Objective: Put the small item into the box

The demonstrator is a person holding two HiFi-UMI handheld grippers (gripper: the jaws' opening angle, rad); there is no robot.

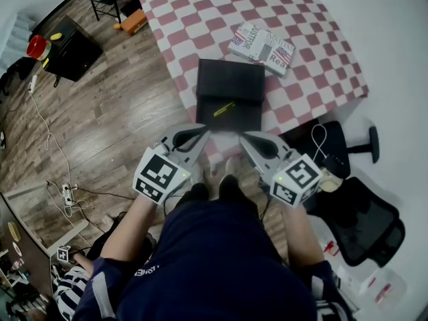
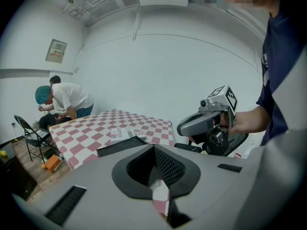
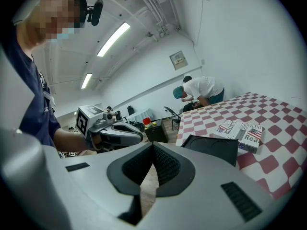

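Stick, yellow, on box looks light, stiff, thin, prone to roll; pinch it mid-length; left gripper and right gripper both closed, empty.

Blk box, yellow item lying on it.

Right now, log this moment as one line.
left gripper: shut, empty | right gripper: shut, empty | both near table edge | yellow item on open box

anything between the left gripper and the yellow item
Only the near strip of the black box that the yellow item lies on. The head view shows nothing else before the left gripper.
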